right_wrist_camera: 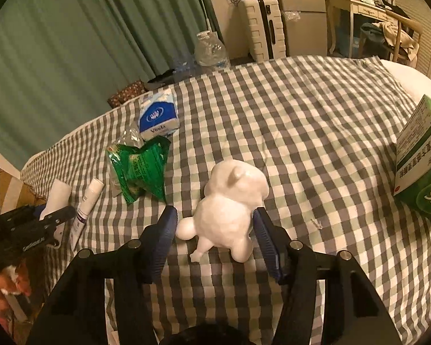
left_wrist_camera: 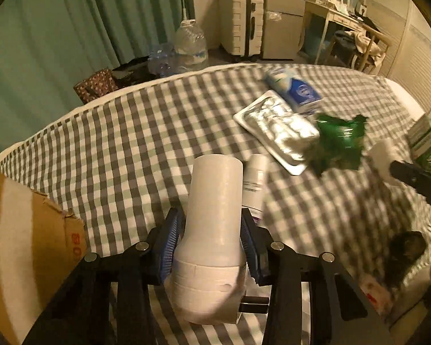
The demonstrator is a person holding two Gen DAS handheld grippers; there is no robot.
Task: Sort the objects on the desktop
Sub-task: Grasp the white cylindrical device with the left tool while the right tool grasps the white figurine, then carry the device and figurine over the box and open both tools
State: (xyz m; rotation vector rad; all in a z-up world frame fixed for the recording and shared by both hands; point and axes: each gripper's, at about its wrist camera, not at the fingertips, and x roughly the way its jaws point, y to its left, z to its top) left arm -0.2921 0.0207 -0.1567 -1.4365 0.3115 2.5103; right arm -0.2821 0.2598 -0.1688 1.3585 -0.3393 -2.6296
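Note:
My left gripper [left_wrist_camera: 212, 224] is shut on a white plug-in device [left_wrist_camera: 212, 215] and holds it above the checked bedspread [left_wrist_camera: 129, 132]; it shows at the left of the right wrist view [right_wrist_camera: 56, 198]. A white tube [left_wrist_camera: 254, 185] lies just beyond it, also seen in the right wrist view [right_wrist_camera: 86, 204]. My right gripper [right_wrist_camera: 215, 227] is open around a white animal figurine [right_wrist_camera: 230, 204] that stands on the bedspread [right_wrist_camera: 316, 132]; the jaws stand apart from its sides. In the left wrist view that gripper's finger [left_wrist_camera: 416, 181] sits by the figurine [left_wrist_camera: 386, 158].
A green snack bag [right_wrist_camera: 140, 169], a blue tissue pack [right_wrist_camera: 158, 115], a silver foil tray [left_wrist_camera: 278, 129] and a green medicine box [right_wrist_camera: 422, 166] lie on the bed. A cardboard box [left_wrist_camera: 20, 244] stands at the left edge. Water bottles, a suitcase and a fridge stand beyond the bed.

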